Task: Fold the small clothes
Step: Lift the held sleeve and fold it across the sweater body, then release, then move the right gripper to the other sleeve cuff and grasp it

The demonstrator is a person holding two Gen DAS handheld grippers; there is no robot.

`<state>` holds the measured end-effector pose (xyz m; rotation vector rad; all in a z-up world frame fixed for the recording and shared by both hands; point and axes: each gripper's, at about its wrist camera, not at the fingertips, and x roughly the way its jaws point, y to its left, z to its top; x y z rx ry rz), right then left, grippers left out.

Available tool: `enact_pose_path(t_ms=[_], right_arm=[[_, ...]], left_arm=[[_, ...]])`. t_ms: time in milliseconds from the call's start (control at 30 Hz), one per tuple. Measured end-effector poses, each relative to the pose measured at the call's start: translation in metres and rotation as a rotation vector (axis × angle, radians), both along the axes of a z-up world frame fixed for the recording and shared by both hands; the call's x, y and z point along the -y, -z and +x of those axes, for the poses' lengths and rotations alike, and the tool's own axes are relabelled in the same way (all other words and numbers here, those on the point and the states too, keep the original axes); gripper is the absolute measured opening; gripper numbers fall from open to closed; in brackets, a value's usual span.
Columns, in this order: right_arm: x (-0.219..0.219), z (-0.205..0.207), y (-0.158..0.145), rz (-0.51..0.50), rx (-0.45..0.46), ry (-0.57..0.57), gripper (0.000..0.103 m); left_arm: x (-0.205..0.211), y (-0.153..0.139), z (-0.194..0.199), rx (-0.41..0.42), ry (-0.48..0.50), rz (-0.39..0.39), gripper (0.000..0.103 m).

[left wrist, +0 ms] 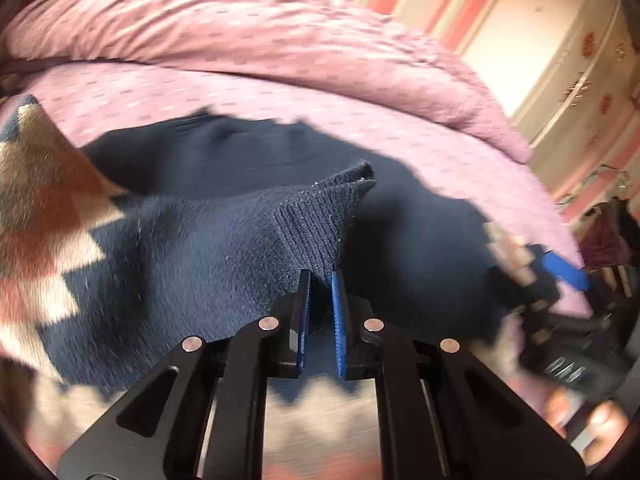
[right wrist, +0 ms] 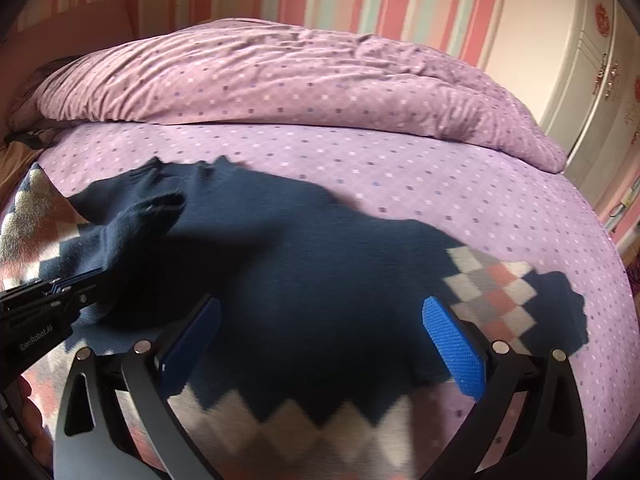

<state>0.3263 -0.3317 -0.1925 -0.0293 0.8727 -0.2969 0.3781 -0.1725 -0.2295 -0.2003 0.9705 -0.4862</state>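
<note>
While pinching the navy knitted sweater's ribbed cuff (left wrist: 324, 216) for folding, left gripper (left wrist: 320, 300) clamped; right gripper (right wrist: 320, 344) wide, empty.

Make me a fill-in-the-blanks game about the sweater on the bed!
1. The navy sweater lies on a ____ bedsheet with small dots.
2. The left gripper is shut on the sweater's ribbed ____.
3. The right gripper has its jaws ____ above the sweater.

Missing words: purple; cuff; open
</note>
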Motion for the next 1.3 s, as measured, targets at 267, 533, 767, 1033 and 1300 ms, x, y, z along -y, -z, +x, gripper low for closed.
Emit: enact_pose_path(t_ms=[267, 533, 767, 1033, 1300], right_arm=[[0.052, -0.022, 0.0, -0.058, -0.03, 0.104, 0.101], [0.083, -0.042, 0.014, -0.108, -0.082, 0.161, 0.101], [0.078, -0.043, 0.015, -0.043, -0.062, 0.149, 0.101], [0.052, -0.038, 0.007, -0.054, -0.055, 0.1, 0.101], [0.085, -0.048, 0.002, -0.068, -0.034, 0.157, 0.101]], left_arm=[[0.096, 0.003, -0.003, -0.033, 0.09, -0.106, 0.007], [0.117, 0.033, -0.016, -0.042, 0.11, 0.031, 0.025], [0.046, -0.008, -0.03, 0.194, 0.0, 0.275, 0.097], [-0.024, -0.001, -0.009, 0.149, -0.099, 0.334, 0.097], [-0.032, -0.007, -0.018, 0.133, -0.135, 0.3, 0.1]])
